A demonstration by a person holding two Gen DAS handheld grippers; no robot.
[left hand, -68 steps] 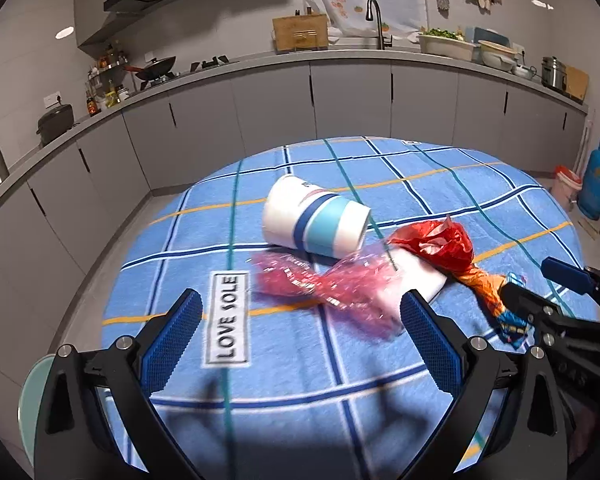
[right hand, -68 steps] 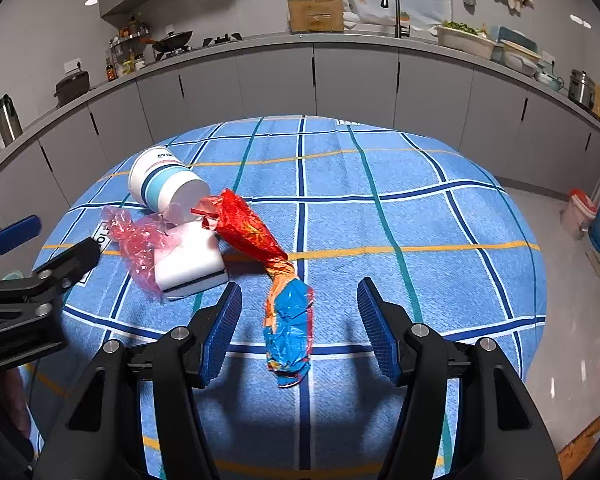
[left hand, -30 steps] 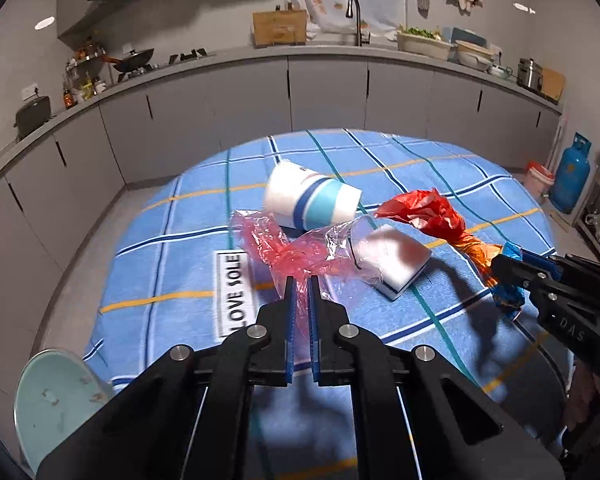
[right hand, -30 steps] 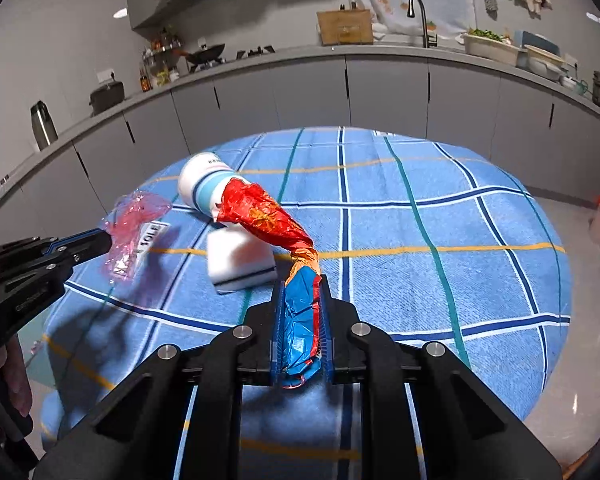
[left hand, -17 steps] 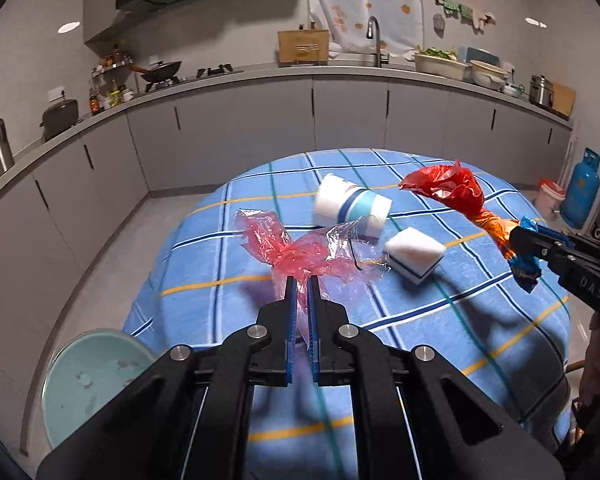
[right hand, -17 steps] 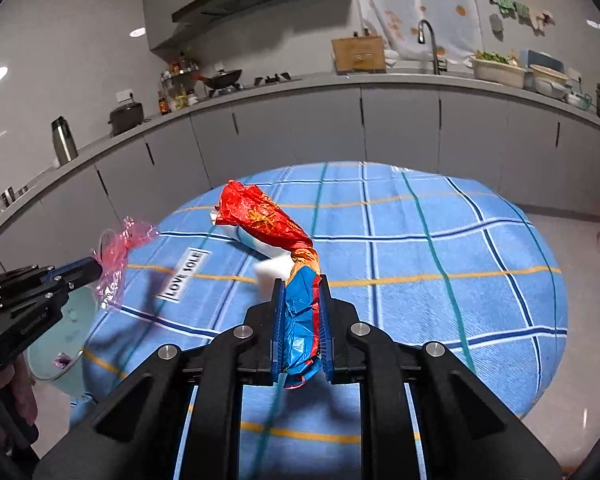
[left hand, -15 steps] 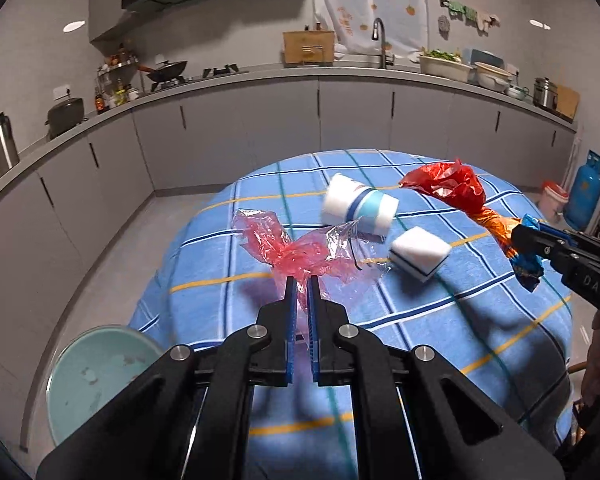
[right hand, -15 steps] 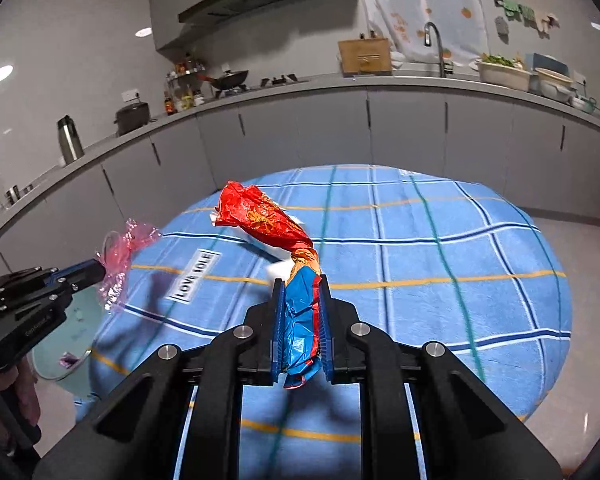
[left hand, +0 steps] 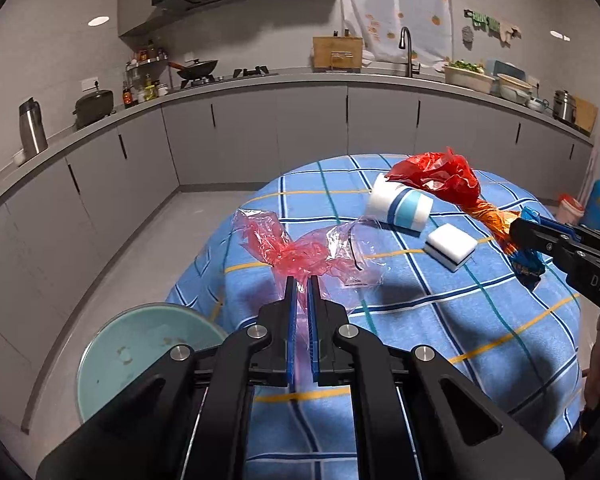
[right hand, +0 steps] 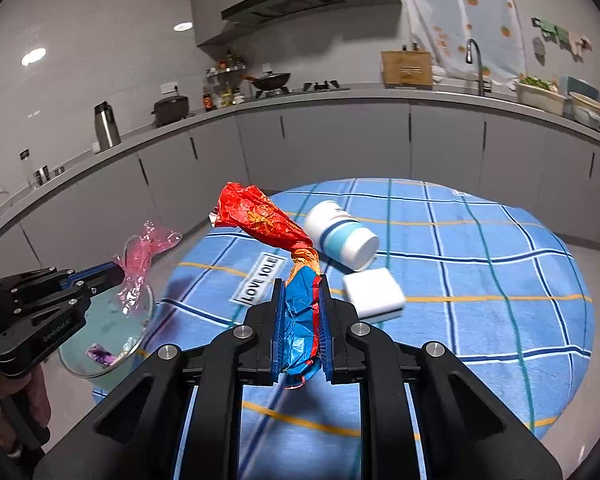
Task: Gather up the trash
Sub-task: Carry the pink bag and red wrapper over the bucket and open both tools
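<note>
since the earlier frames both wrappers have come up off the blue checked tablecloth and travelled toward the table's left edge, so the pale green bin on the floor, once only a sliver, now fills the lower left of the left wrist view. the left gripper is pinched nearly flat on the pink cellophane wrapper, whose loose ends fan out above and to either side of the tips. the right gripper is closed on the blue end of the red and blue snack wrapper; its long axis runs up and away to the left, the red end standing free in the air. the relation that matters: the bin lies below and to the left of both claws, and the left hand is clearly the nearer, with the cellophane hanging at about the bin's rim in the right wrist view, while the snack wrapper is over the cloth. i judge the left should drop first. the white and blue cup, lying on its side, and the white sponge just beside it remain on the table.
</note>
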